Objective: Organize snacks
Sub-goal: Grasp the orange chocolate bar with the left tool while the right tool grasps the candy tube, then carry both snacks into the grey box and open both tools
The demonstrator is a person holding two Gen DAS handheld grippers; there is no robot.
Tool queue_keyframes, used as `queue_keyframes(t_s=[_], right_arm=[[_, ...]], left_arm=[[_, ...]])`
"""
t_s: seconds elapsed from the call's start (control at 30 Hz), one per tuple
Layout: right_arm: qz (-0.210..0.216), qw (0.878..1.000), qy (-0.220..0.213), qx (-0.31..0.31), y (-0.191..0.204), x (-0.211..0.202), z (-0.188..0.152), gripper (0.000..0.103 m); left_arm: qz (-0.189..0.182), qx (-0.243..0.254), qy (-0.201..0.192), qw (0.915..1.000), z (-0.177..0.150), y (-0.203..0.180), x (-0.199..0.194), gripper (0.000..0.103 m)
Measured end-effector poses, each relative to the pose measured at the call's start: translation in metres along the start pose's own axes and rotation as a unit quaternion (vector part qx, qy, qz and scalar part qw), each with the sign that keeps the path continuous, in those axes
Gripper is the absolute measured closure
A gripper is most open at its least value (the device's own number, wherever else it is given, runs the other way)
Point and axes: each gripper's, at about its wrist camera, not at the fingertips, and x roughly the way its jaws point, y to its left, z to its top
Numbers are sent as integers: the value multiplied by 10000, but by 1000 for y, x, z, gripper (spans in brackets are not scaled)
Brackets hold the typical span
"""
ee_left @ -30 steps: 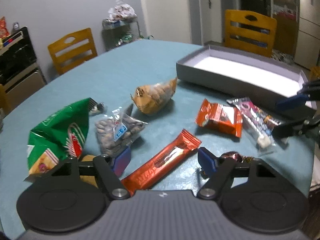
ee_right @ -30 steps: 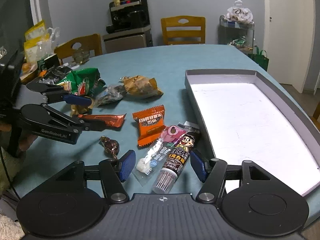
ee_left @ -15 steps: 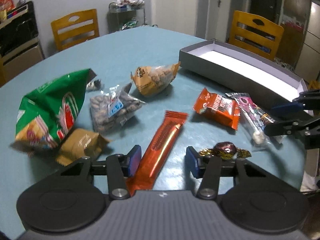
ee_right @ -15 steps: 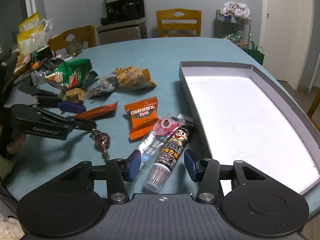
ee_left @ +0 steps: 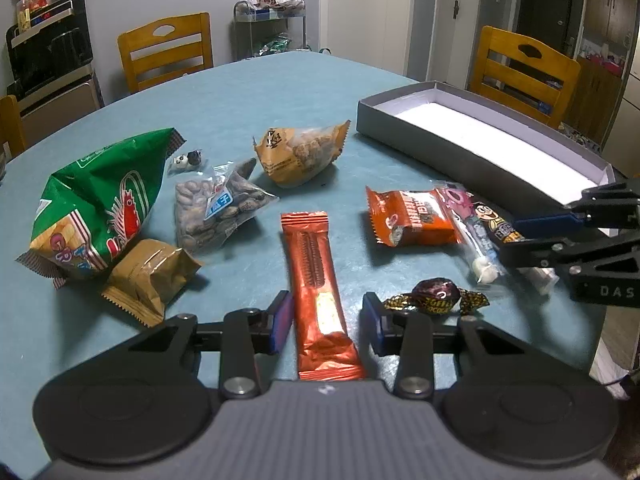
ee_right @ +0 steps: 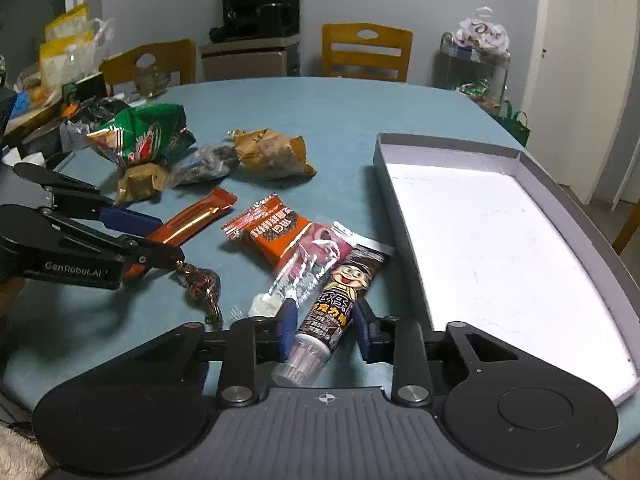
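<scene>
**Both grippers straddling snacks, neither closed yet.**

My left gripper [ee_left: 326, 322] stands with jaws narrowed around the long orange-red foil snack bar [ee_left: 316, 280], a slim gap on each side, so nothing is clamped. My right gripper [ee_right: 324, 330] brackets the lower end of the brown cartoon-printed tube-shaped snack pack [ee_right: 336, 300]; its left pad looks about to touch, but I cannot tell whether it grips. Both items lie flat on the teal tablecloth-covered table [ee_left: 260, 92], and the shallow grey cardboard tray with white floor [ee_right: 592, 236] sits just beside the right-hand pack. To do this step well, I judge I should centre each pack between the pads, close gently because foil crumples and slips, and keep the right pad clear of the overlapping clear cellophane candy packet [ee_right: 296, 276].
</scene>
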Motion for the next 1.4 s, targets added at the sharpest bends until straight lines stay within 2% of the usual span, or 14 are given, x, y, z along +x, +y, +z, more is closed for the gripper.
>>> queue_keyframes(t_s=[0.2,0.37,0.43,0.47,0.5,0.63,0.73,1.0,1.4], right_arm=[[-182,9997,133,-23,3,9,1,73],[-249,9996,-44,-82,5,15,0,73],[-241,9996,-127,-102,5,16,0,77],[-248,9995,-171,-92,4,16,-1,78],[-232,9995,-195,-67,3,16,-1,78],[-128,9995,-290,17,1,13,0,78],[-95,9989,-453,-5,0,8,1,79],[-85,9966,-816,-5,-5,-7,9,79],[-216,9891,-1454,-21,-18,-38,24,79]], left_arm=[[88,-43,-105,9999,-1,0,2,66],[176,-250,-340,9990,-6,2,3,66],[187,-289,-427,9985,-9,2,3,68],[149,-334,-449,9983,-9,4,3,79],[127,-386,-462,9981,-9,6,3,84],[34,-522,-468,9975,-9,11,4,85],[123,-525,-499,9973,-9,12,2,85],[175,-601,-790,9949,-2,17,-18,85],[58,-333,-1114,9932,18,1,-43,85]])
